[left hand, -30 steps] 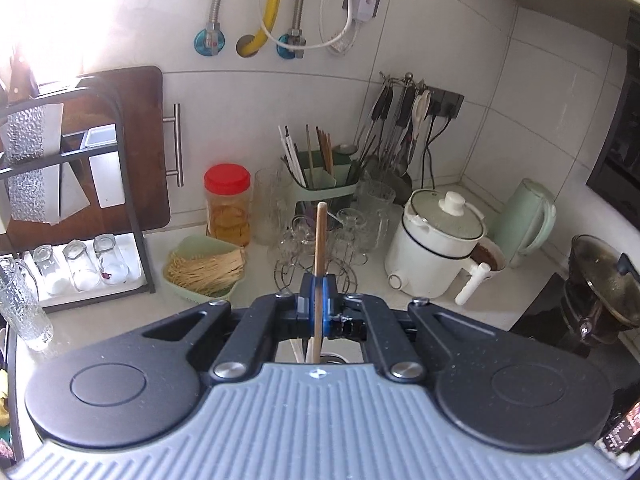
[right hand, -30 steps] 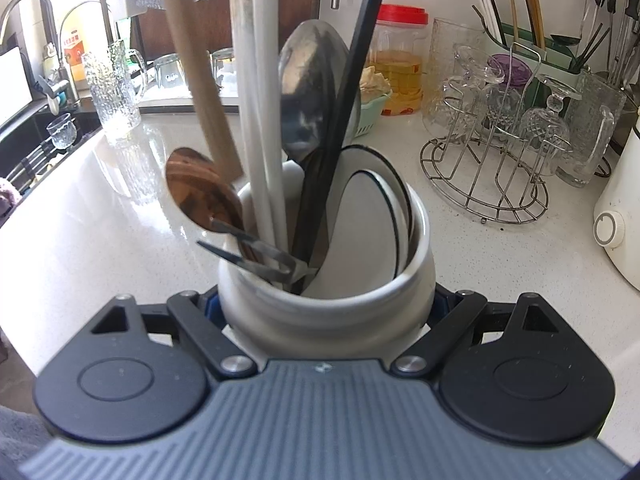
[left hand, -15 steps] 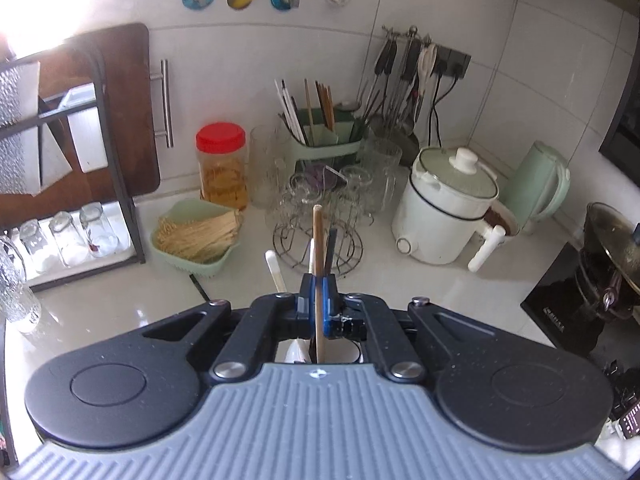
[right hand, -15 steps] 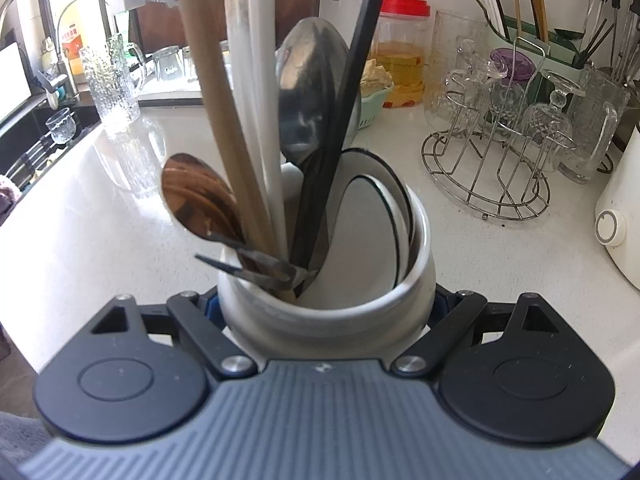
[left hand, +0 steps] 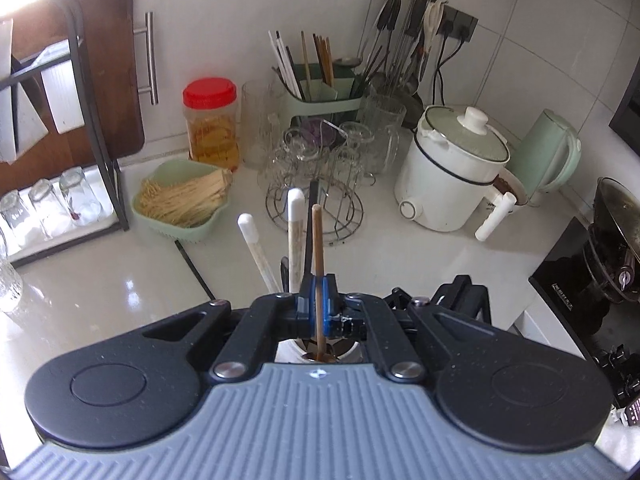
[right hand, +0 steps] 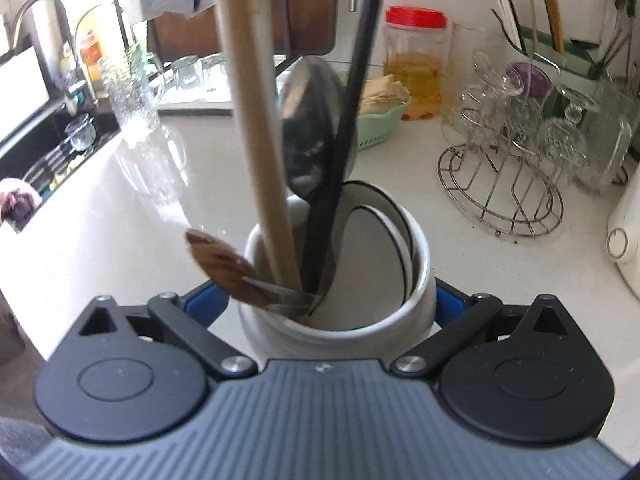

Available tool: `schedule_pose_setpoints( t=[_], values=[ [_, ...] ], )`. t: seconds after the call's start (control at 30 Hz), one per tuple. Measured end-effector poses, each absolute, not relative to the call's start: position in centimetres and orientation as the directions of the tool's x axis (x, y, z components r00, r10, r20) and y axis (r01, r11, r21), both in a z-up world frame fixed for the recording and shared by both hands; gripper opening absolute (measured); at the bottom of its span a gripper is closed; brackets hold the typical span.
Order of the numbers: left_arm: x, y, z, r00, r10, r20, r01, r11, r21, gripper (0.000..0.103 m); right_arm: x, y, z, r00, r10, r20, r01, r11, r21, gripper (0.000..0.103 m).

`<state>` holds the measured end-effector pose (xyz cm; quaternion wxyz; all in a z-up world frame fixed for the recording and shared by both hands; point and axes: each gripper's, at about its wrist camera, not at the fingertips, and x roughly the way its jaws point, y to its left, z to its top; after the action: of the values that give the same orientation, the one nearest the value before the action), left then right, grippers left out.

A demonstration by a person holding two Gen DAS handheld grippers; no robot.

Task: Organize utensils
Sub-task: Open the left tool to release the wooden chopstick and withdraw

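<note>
My right gripper (right hand: 338, 300) is shut on a white ceramic utensil holder (right hand: 404, 304) and holds it on the white counter. The holder contains a metal spoon (right hand: 312, 128), a black utensil (right hand: 356, 80), a wooden spoon bowl (right hand: 218, 262) and a fork. My left gripper (left hand: 318, 296) is shut on a thin wooden utensil handle (left hand: 317, 236) and holds it upright, with its lower end inside the holder. That handle shows in the right wrist view (right hand: 256, 120) slanting down into the holder. Two white-tipped handles (left hand: 296, 216) stand beside it.
A wire glass rack (left hand: 316, 184) with glasses, a green basket of sticks (left hand: 184, 200), a red-lidded jar (left hand: 210, 120), a green chopstick caddy (left hand: 320, 88), a white cooker (left hand: 452, 168) and a green kettle (left hand: 548, 152) stand behind. A sink (right hand: 48, 148) lies at the left.
My left gripper has moved down and tilted forward, lowering the wooden handle deeper into the holder. The white handles now show ahead of it. The right gripper keeps holding the holder.
</note>
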<state>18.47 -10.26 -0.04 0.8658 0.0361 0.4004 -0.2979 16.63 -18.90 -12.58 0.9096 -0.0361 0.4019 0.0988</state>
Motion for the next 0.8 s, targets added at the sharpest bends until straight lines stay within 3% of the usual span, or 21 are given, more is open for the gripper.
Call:
schedule_pose_setpoints(
  t=[0.33,0.5,0.8],
  values=[
    [18.8,-10.9,-1.4,0.479,-0.487,-0.73,0.534,0.822,-0.198,0.004,15.1,-20.3,-11.4,0.655,0.147,-0.741,-0.178,0.983,0.038,0.101],
    [19.0,-11.1,-1.5,0.477,-0.487,-0.731,0.53,0.824,-0.203,0.003,14.2,-20.7,-11.4,0.636,0.179,-0.75,-0.181,0.98,0.08,0.086],
    [18.9,-11.1,-2.3,0.45,-0.472,-0.758,0.503,0.835,-0.222,0.003,13.9,-20.4,-11.4,0.645,0.174,-0.744,-0.177,0.981,0.076,0.085]
  ],
)
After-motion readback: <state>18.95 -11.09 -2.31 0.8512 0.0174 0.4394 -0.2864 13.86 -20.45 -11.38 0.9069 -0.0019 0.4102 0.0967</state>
